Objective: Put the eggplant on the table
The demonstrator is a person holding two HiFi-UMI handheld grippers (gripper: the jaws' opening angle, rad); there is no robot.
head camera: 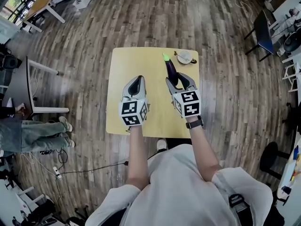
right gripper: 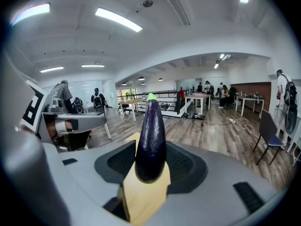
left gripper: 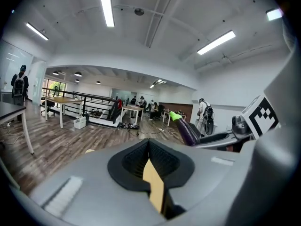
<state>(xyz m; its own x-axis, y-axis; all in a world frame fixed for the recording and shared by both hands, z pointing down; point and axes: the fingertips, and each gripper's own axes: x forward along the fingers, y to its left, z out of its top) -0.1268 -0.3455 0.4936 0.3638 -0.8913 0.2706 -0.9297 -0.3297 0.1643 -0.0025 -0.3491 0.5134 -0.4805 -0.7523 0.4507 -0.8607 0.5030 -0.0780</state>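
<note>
The right tongs (head camera: 178, 80) are clamped on the eggplant (head camera: 171, 69). In the right gripper view the fat purple end of the eggplant (right gripper: 150, 140) sits squeezed between the two dark pads of the right tongs (right gripper: 150, 166), and the thin end with the green tip sticks out past the tips, pointing away from the person. Holding it by the fat end looks like a good idea, because there is more to grab there and it should not slip out. The eggplant seems to be up in the air, not lying down yet, with the yellow table (head camera: 122, 65) right under the tongs. So the job looks only part done: it needs to go down onto the table before the tongs let go. The left tongs (head camera: 137, 83) are just beside the right ones, on their left. Their pads are pressed together at the tips and there is nothing in them (left gripper: 150, 166). They look like they are just waiting out of the way, since one pair is enough for this light thing. From the left gripper view the eggplant (left gripper: 188, 131) shows off to the right. A small white round thing (head camera: 184, 56) sits on the table out past the right tongs, so a bare spot nearer would be safer.
</note>
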